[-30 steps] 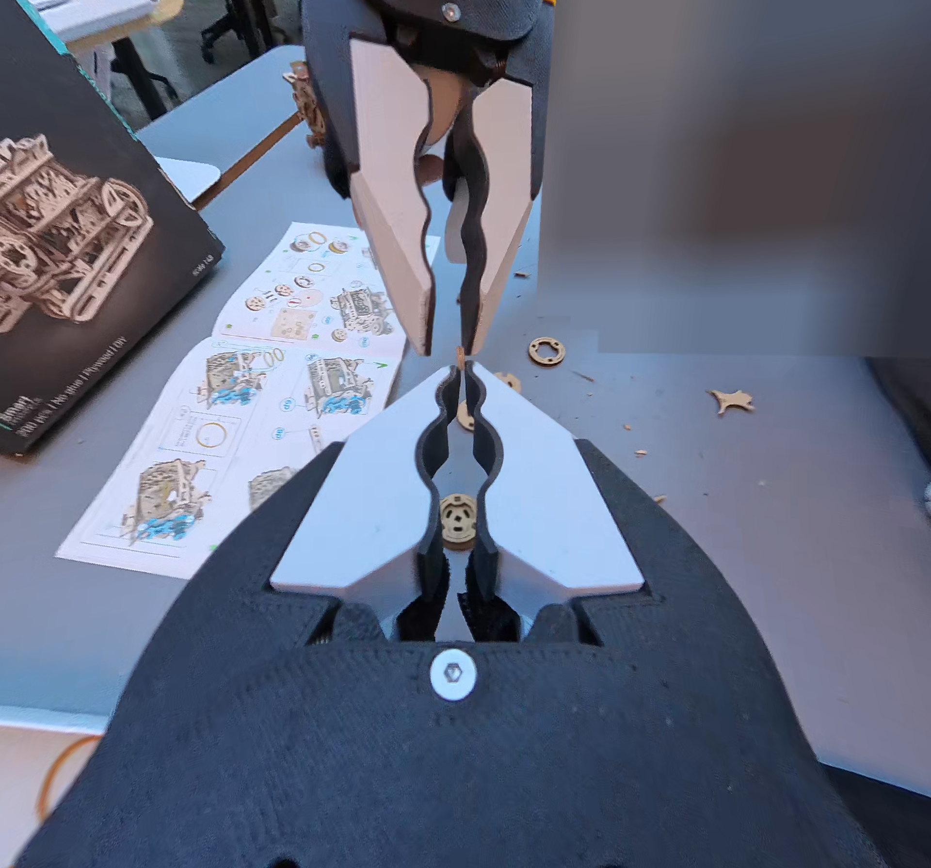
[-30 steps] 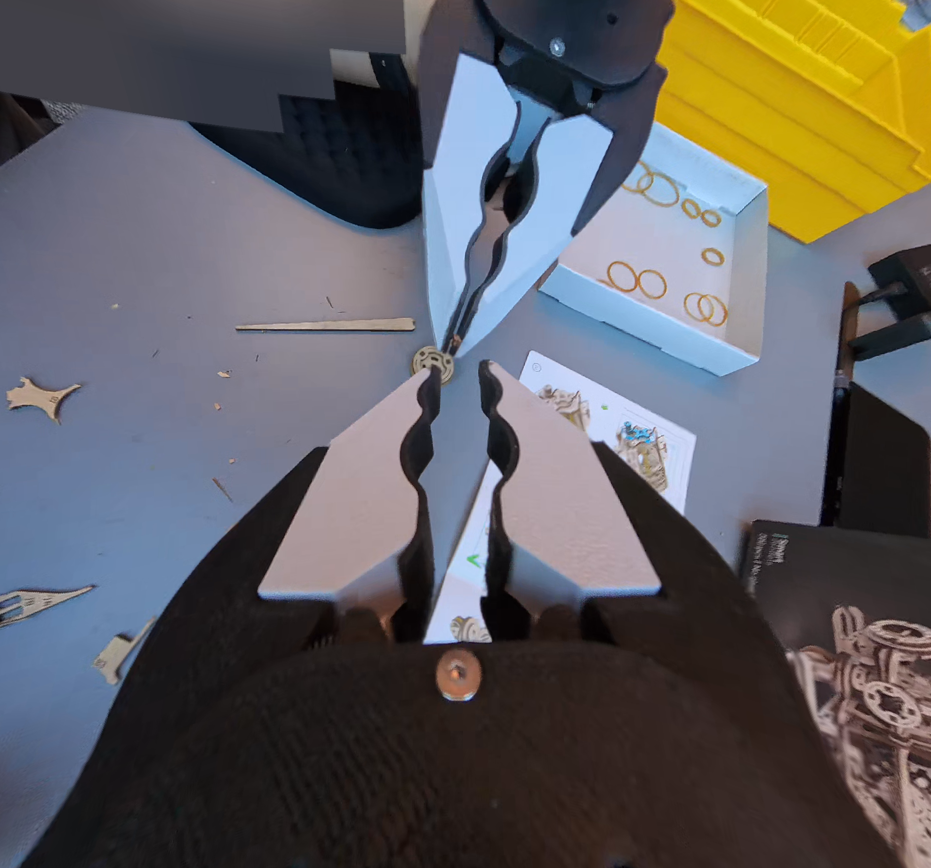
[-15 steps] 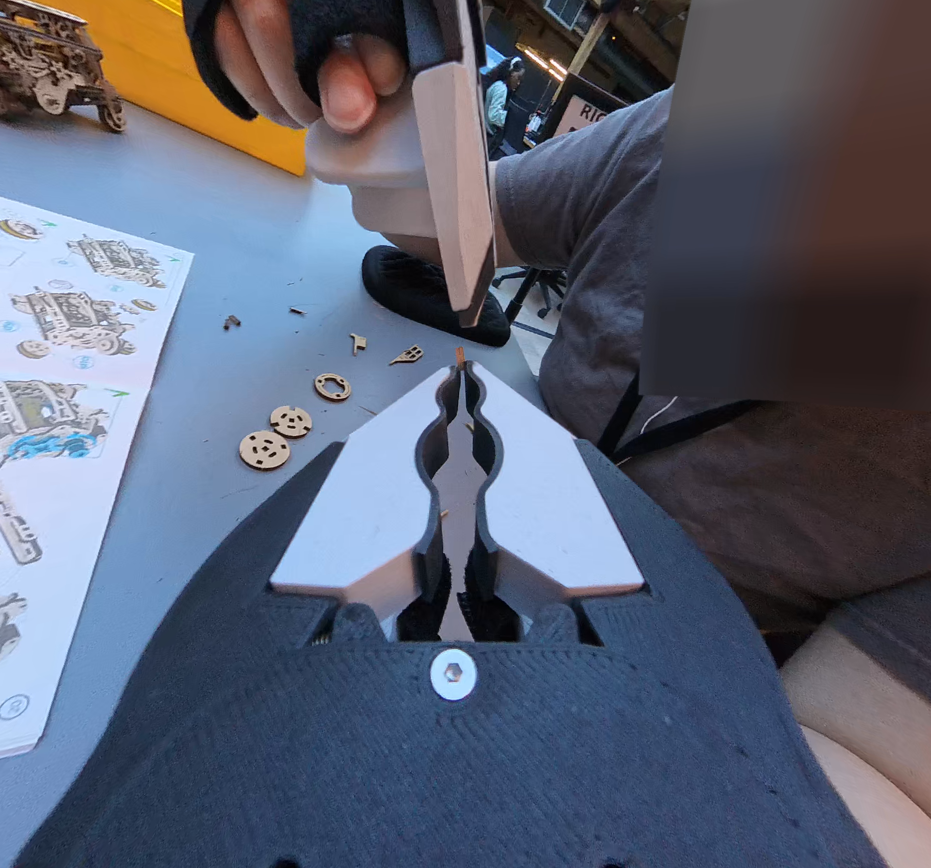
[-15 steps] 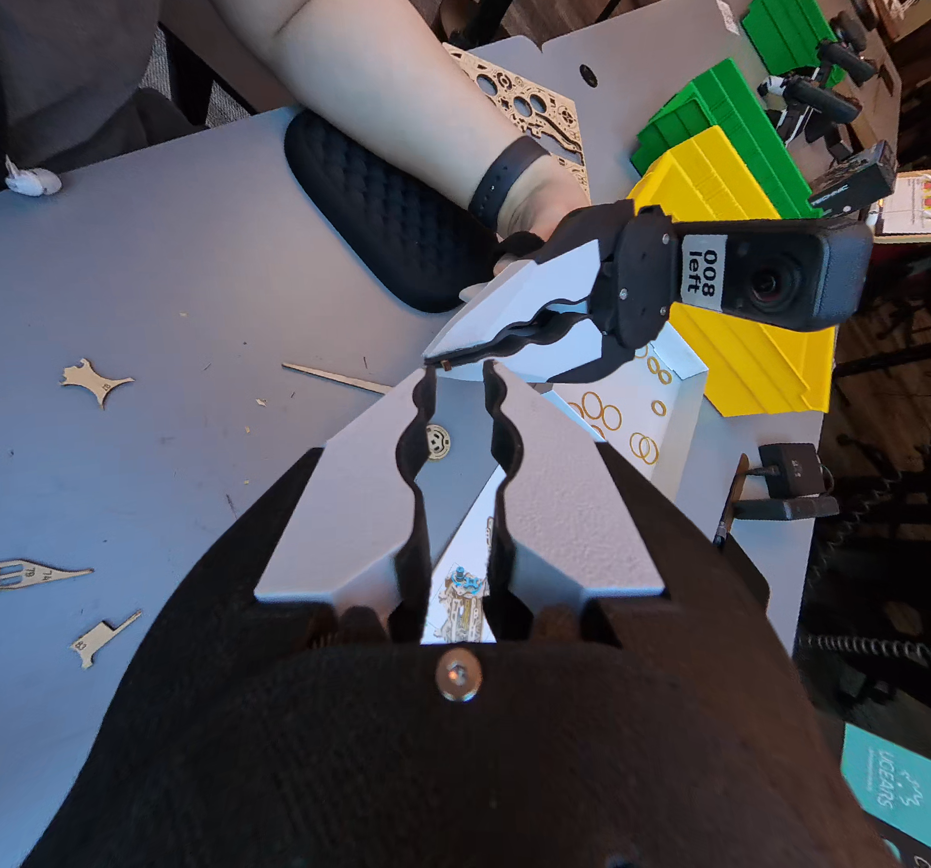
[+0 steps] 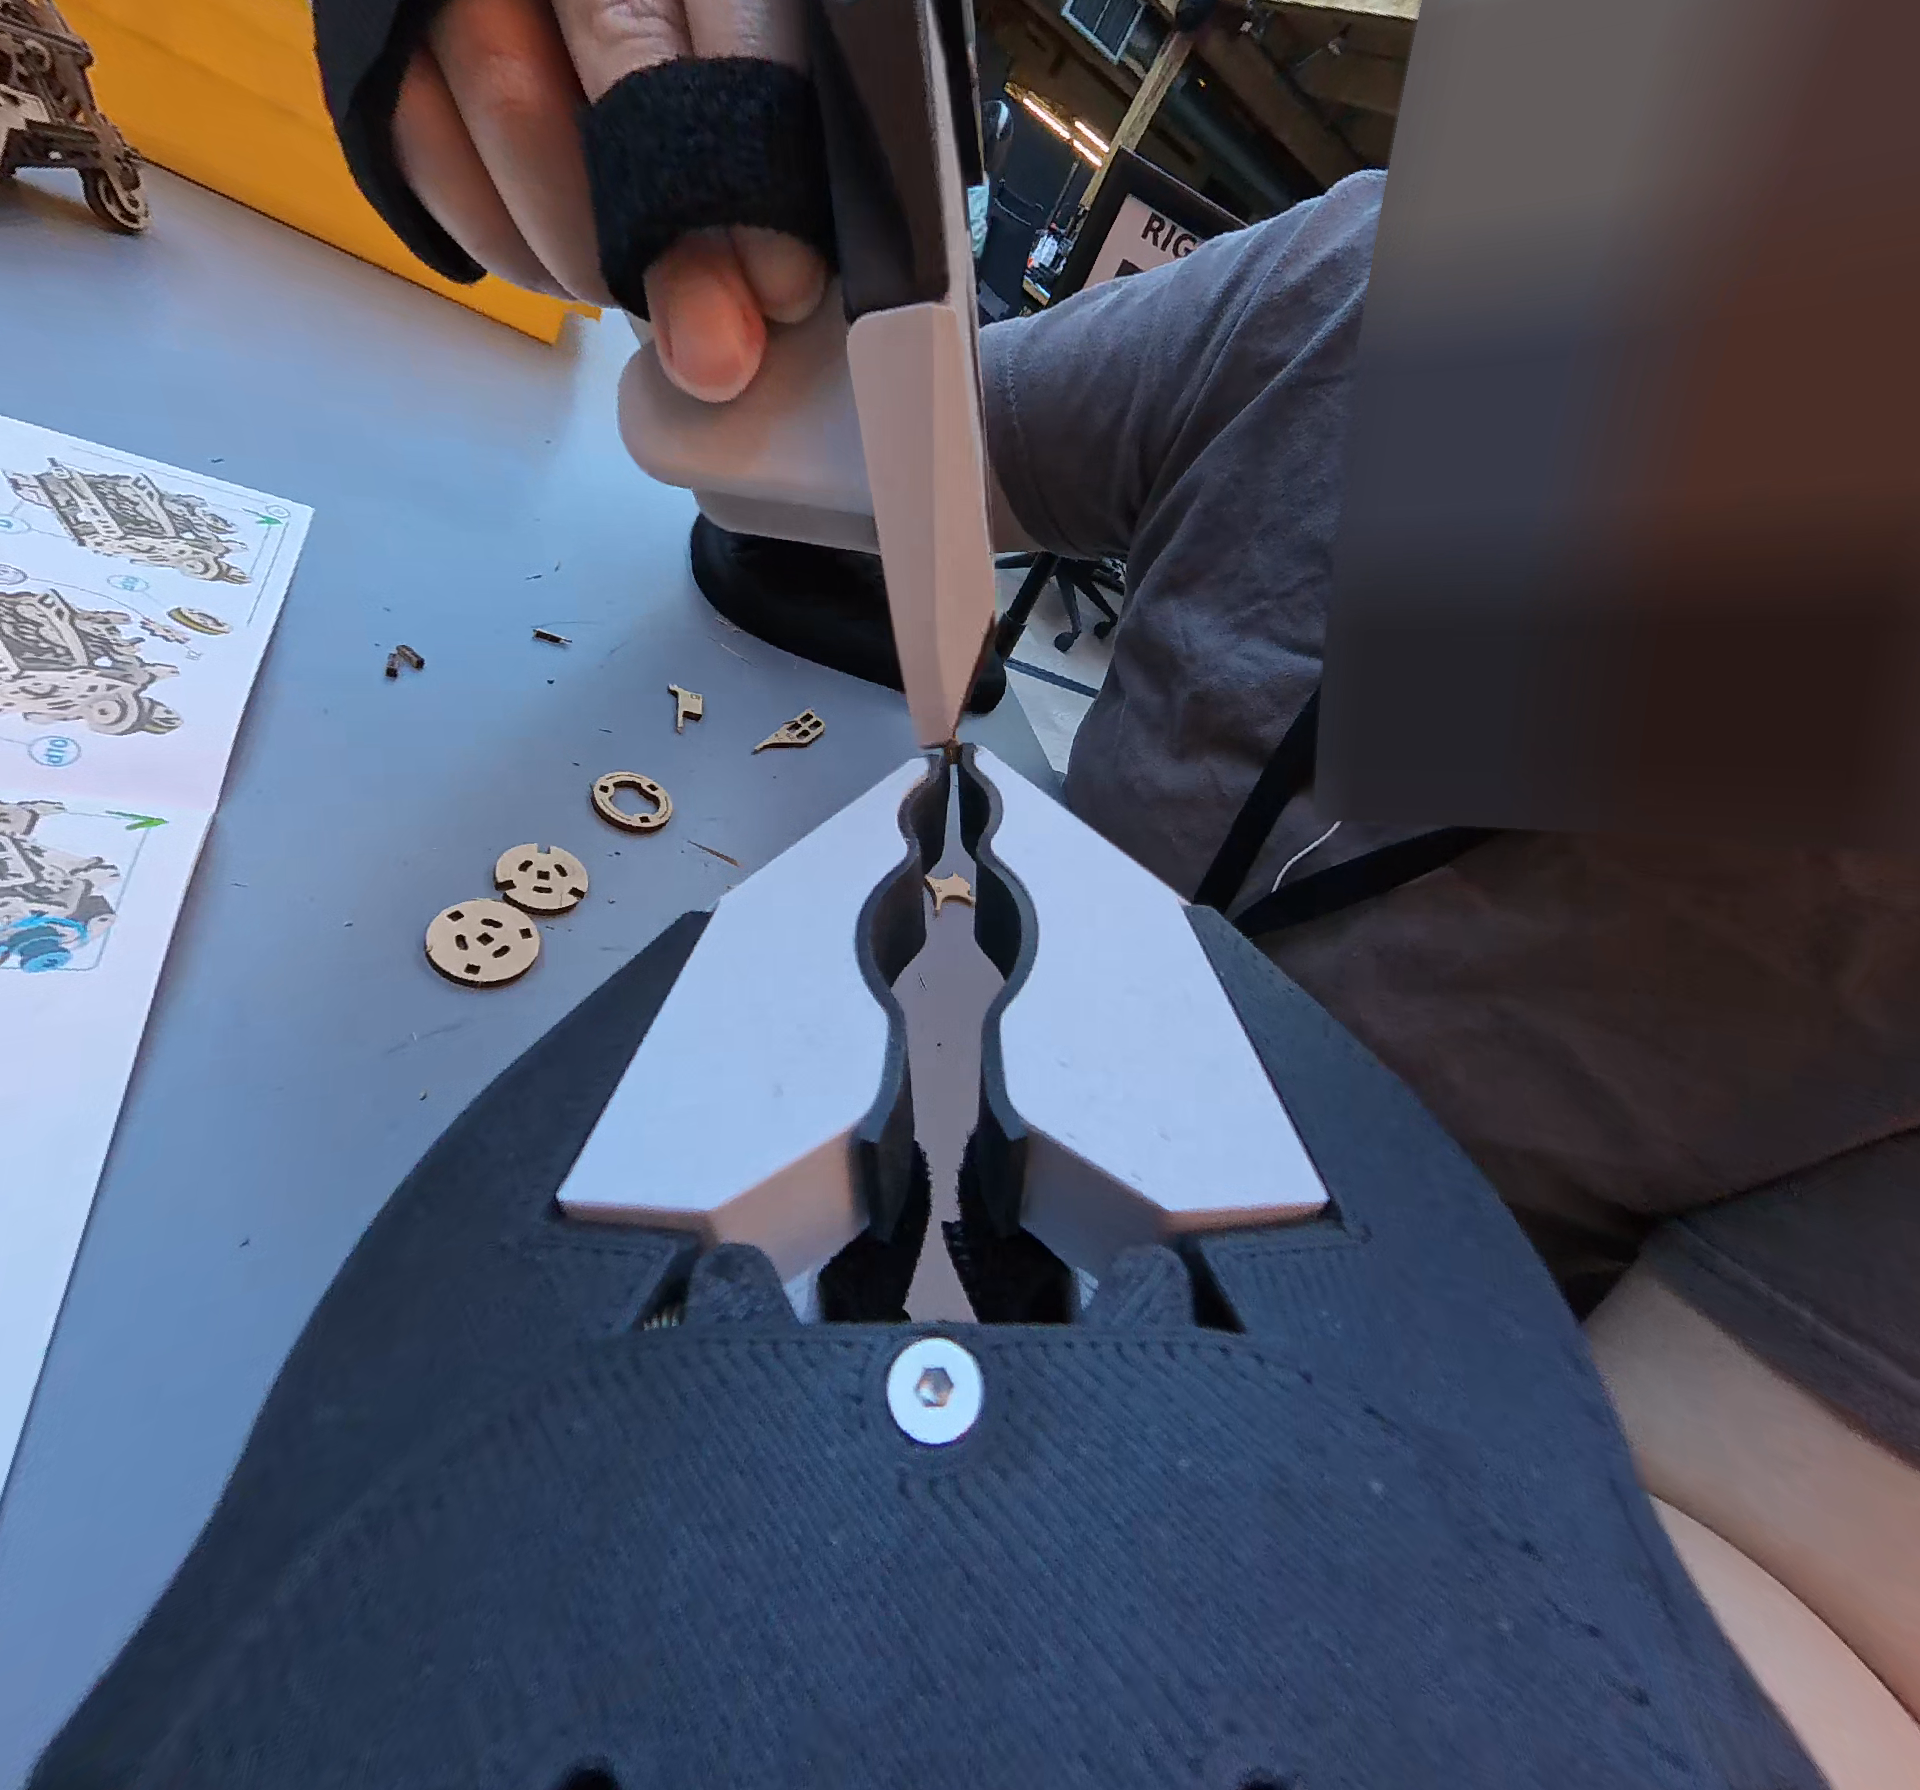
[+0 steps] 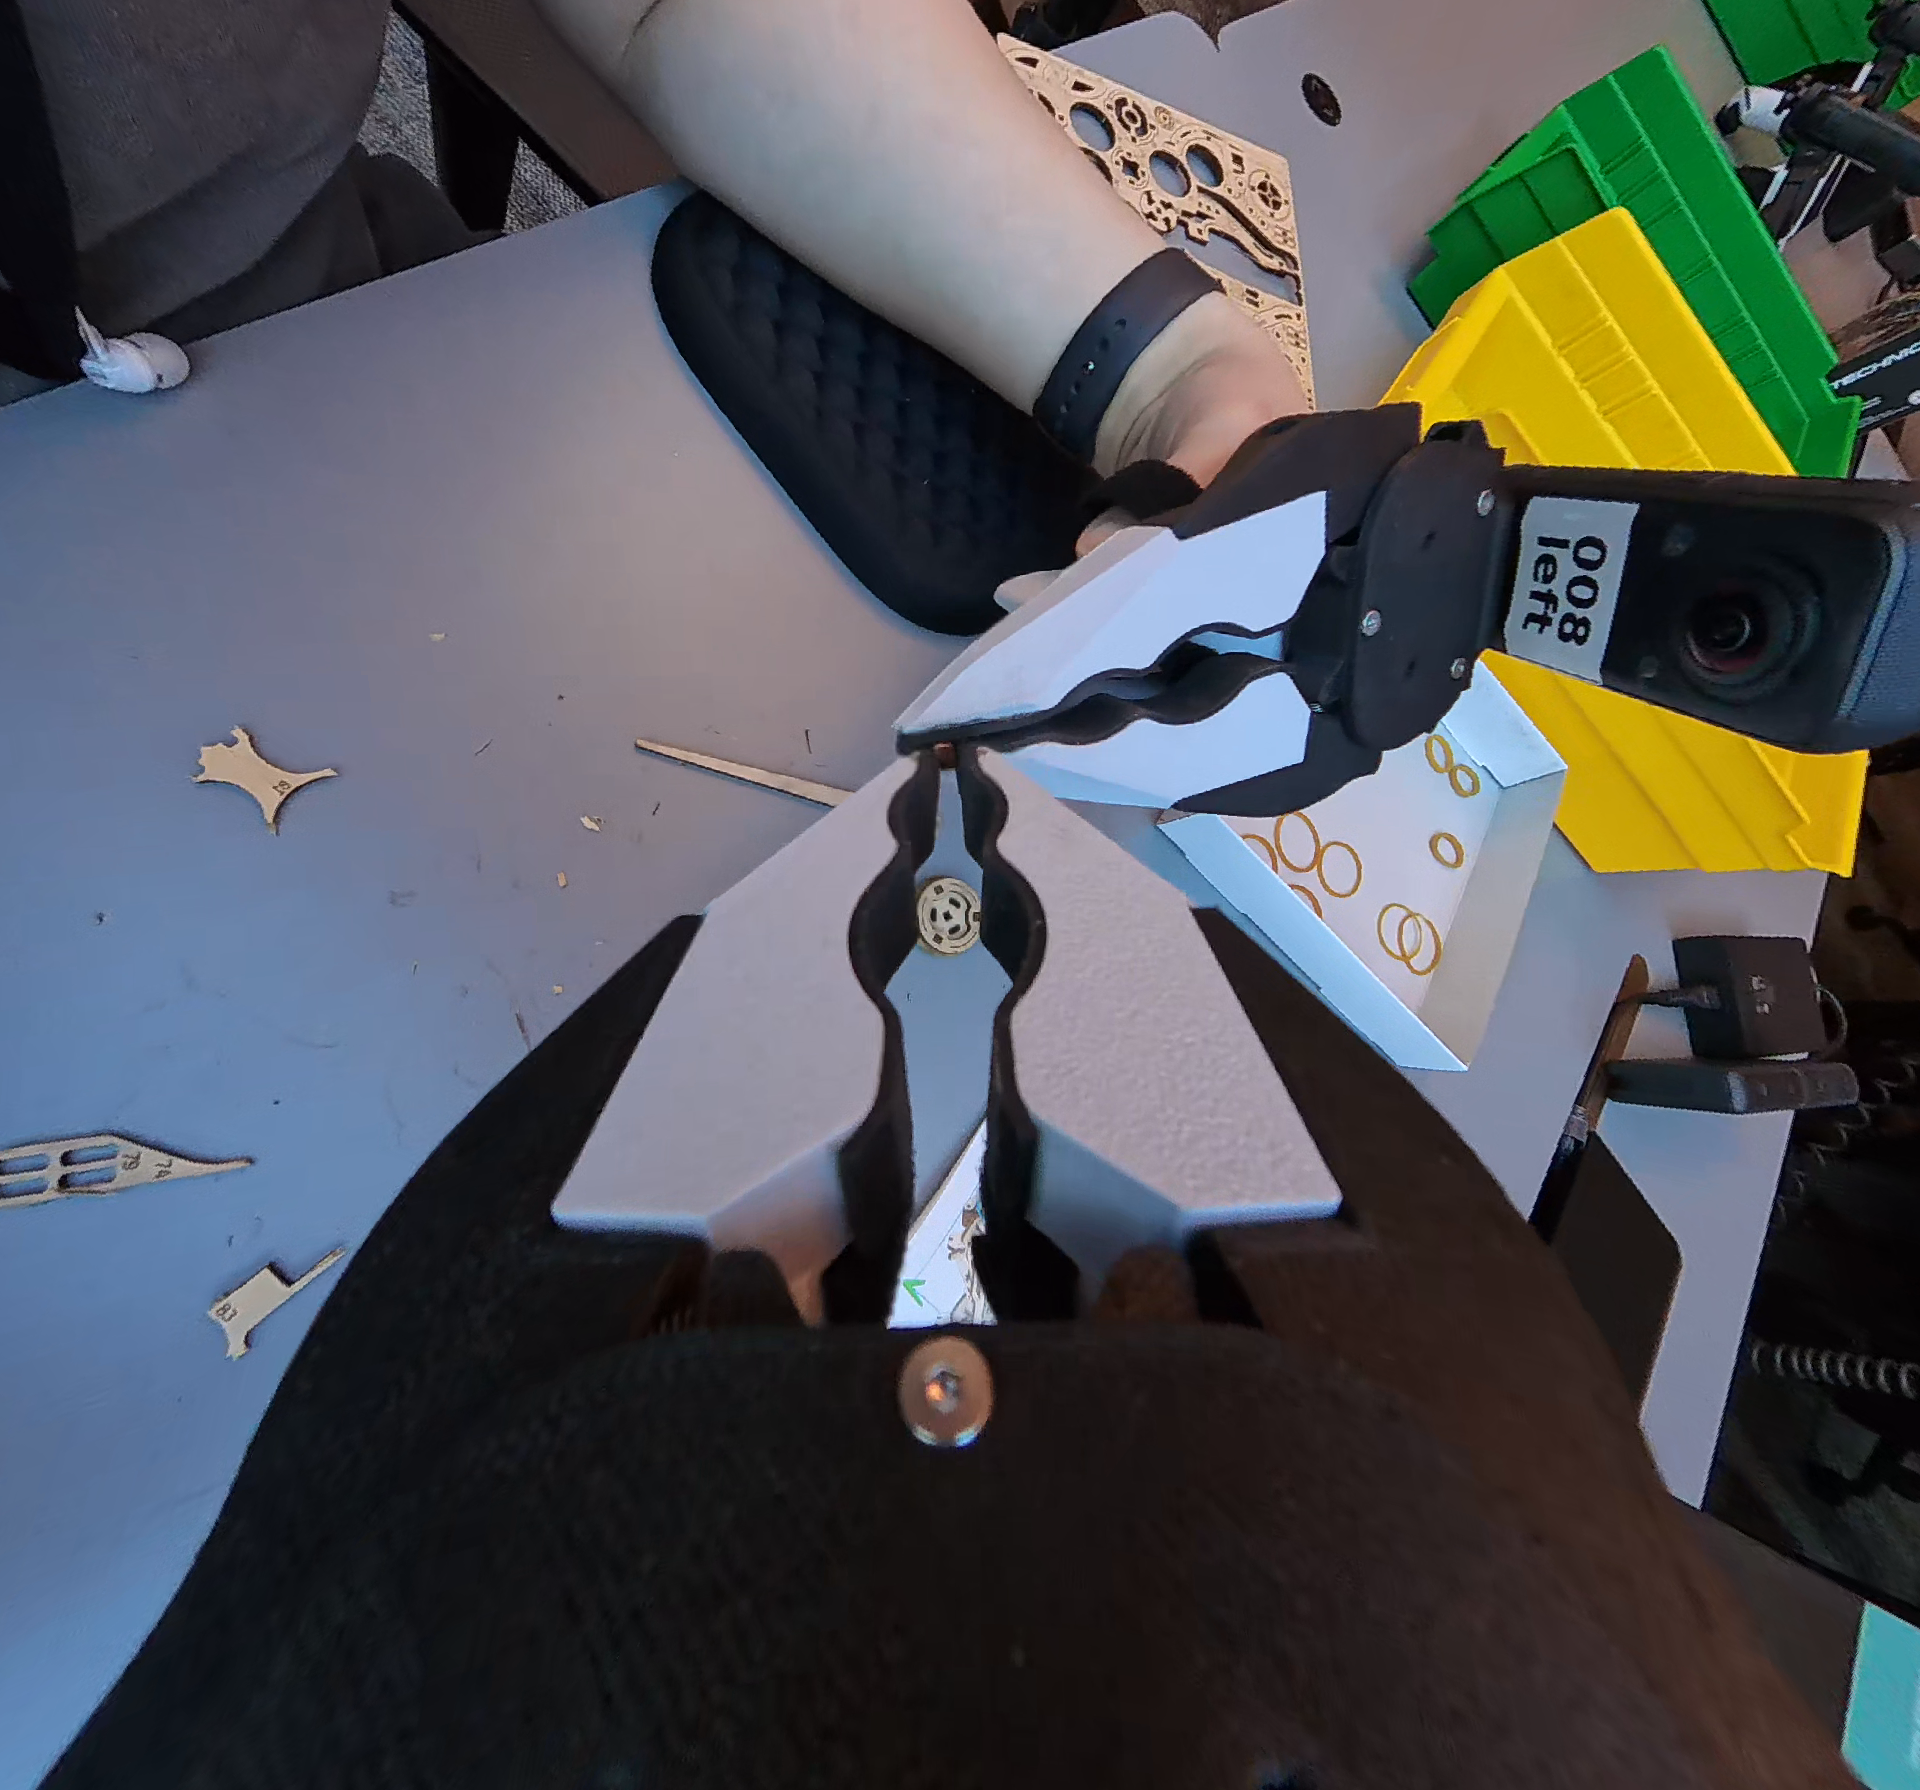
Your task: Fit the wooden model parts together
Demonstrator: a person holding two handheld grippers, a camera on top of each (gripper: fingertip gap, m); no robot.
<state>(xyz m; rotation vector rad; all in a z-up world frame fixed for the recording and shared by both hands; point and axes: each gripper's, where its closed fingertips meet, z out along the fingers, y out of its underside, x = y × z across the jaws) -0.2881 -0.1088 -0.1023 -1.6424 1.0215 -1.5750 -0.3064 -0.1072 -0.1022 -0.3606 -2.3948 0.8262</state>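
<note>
A tiny wooden pin [image 5: 948, 749] is pinched in the tips of my left gripper [image 5: 948, 764], which is shut on it above the grey table. My right gripper [image 5: 940, 727] comes down from above, edge-on, and its tips meet the same pin. In the right wrist view my right gripper [image 6: 943, 768] is closed on the pin [image 6: 943, 753], and the left gripper [image 6: 916, 739] reaches in from the right, tip to tip. Two slotted wooden discs [image 5: 483, 940] and a wooden ring [image 5: 631, 800] lie on the table at the left. One disc [image 6: 948, 914] shows between my right fingers.
An instruction sheet [image 5: 104, 701] lies at the left. Behind it are a yellow bin [image 6: 1621, 701] and a built wooden model [image 5: 52, 109]. A white box of rubber bands [image 6: 1496, 930], a black wrist rest [image 6: 862, 421], a punched wooden sheet [image 6: 1174, 161] and wood offcuts [image 6: 265, 774] lie around. A person sits close by. The tips of both grippers are at nearly the same place. Both grippers' tips are roughly 12 centimetres from the disc [image 6: 948, 914].
My right gripper was open and has closed onto the pin held by the left gripper. Both grippers swung round and drew tip to tip.
</note>
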